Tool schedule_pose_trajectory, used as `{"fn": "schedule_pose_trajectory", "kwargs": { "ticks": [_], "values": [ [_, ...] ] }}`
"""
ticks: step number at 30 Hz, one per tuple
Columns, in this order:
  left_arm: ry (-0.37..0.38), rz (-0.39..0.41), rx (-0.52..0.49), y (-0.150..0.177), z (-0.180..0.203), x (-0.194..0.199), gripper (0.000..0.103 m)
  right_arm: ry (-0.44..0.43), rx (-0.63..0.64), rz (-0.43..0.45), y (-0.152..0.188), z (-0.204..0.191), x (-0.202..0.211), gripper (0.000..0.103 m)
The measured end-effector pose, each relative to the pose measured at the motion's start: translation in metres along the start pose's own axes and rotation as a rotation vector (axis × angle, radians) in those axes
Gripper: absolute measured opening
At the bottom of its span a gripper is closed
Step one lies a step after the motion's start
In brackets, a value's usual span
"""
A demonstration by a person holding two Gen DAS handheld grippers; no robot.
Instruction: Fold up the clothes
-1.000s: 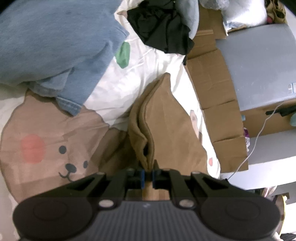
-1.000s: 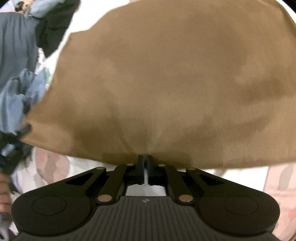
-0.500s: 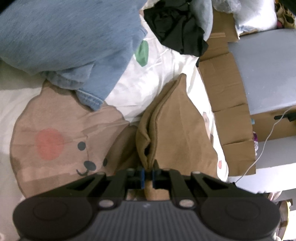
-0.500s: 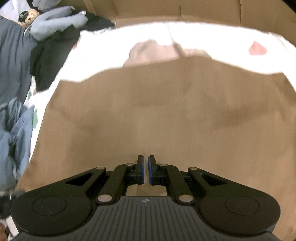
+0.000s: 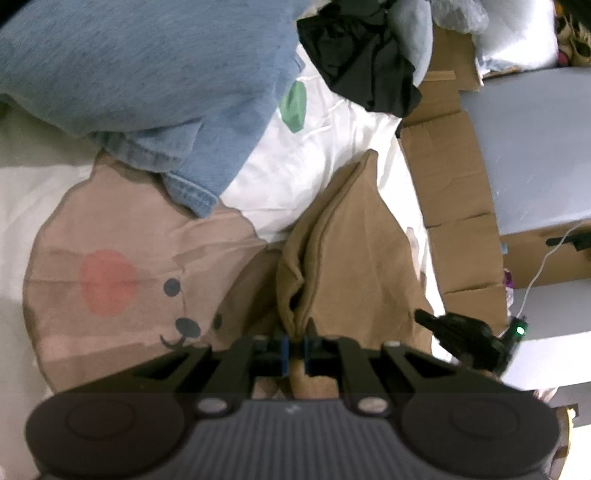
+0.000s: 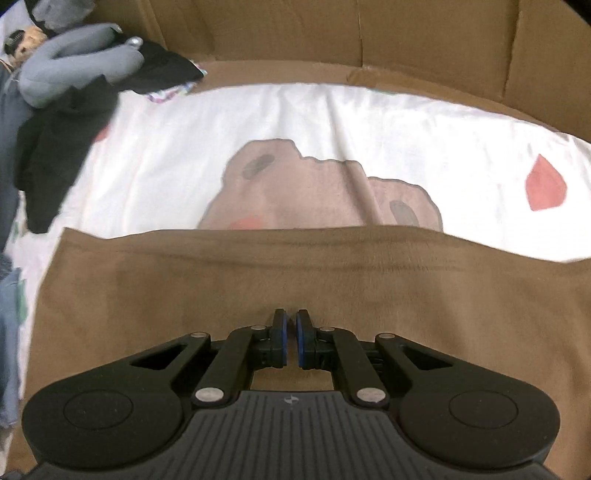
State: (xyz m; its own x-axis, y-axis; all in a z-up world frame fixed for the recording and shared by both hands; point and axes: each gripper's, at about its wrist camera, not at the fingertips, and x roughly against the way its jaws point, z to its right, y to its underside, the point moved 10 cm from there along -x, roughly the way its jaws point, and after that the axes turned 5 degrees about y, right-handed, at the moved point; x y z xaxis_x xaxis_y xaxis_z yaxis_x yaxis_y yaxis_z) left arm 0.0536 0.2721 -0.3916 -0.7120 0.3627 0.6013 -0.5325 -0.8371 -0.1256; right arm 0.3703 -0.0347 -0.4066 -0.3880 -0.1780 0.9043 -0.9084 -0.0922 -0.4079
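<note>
biggest thing here is the white bedsheet [image 6: 332, 122] with the cartoon bear print [image 5: 122, 280], which is what we're working on. cardboard [image 6: 332, 33] runs along its far side. up top in the left view there's a big heap of blue denim [image 5: 147, 74], with a black garment [image 5: 369, 62] bunched near it, so there's plenty of laundry not yet folded.

the task's thing is the brown garment [image 6: 258, 295]. in the right view it's spread wide and mostly flat across the sheet, its far edge lying over the lower part of a bear print. in the left view we see it edge-on, layers doubled up with a little open pocket between them.

our left gripper [image 5: 293, 349] is nearly closed, pinching the brown cloth right at the doubled edge. our right gripper [image 6: 289, 345] has its jaws almost touching too, only a thin slit showing; the cloth sits right under the tips, but honestly we can't tell from here whether fabric is actually pinched in there or the tips are just over it.

what could go wrong: if the right side isn't really gripping, that corner drops and the fold lands crooked. the left pinch looks like it has only some of the layers, so the loose one may slide and bunch. and pulling toward the denim could drag that hem into the fold.
</note>
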Motion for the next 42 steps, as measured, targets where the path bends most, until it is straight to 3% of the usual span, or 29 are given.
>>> {"fn": "schedule_pose_trajectory", "kwargs": {
  "ticks": [8, 15, 17, 18, 19, 21, 29, 33, 38, 42],
  "values": [
    [0.011, -0.006, -0.014, 0.0, 0.006, 0.003, 0.007, 0.012, -0.014, 0.042, -0.026, 0.002, -0.016, 0.008],
    [0.047, 0.018, -0.028, -0.002, 0.022, 0.01, 0.007, -0.037, 0.025, 0.073, -0.041, -0.007, 0.003, 0.009],
    [0.06, 0.022, -0.035, -0.003, 0.029, 0.01, 0.007, -0.083, 0.053, 0.084, -0.035, -0.019, 0.018, 0.031],
    [0.066, 0.022, -0.038, -0.003, 0.032, 0.01, 0.007, -0.107, 0.077, 0.104, -0.03, -0.027, 0.029, 0.045],
    [0.071, 0.022, -0.04, -0.003, 0.035, 0.01, 0.007, -0.127, 0.113, 0.124, -0.023, -0.037, 0.038, 0.046],
    [0.078, 0.021, -0.044, -0.004, 0.04, 0.009, 0.007, -0.158, 0.182, 0.14, -0.008, -0.053, 0.051, 0.046],
    [0.09, 0.027, -0.017, -0.006, 0.052, 0.006, 0.007, -0.281, 0.348, 0.061, 0.078, -0.115, 0.088, 0.046],
    [0.09, 0.025, -0.007, -0.006, 0.054, 0.005, 0.007, -0.337, 0.449, 0.075, 0.121, -0.149, 0.112, 0.046],
    [0.096, 0.029, 0.036, -0.007, 0.054, 0.007, 0.007, -0.402, 0.489, 0.054, 0.156, -0.181, 0.134, 0.046],
    [0.112, 0.029, 0.046, -0.008, 0.059, 0.007, 0.007, -0.408, 0.487, 0.067, 0.174, -0.197, 0.148, 0.046]
  ]
}}
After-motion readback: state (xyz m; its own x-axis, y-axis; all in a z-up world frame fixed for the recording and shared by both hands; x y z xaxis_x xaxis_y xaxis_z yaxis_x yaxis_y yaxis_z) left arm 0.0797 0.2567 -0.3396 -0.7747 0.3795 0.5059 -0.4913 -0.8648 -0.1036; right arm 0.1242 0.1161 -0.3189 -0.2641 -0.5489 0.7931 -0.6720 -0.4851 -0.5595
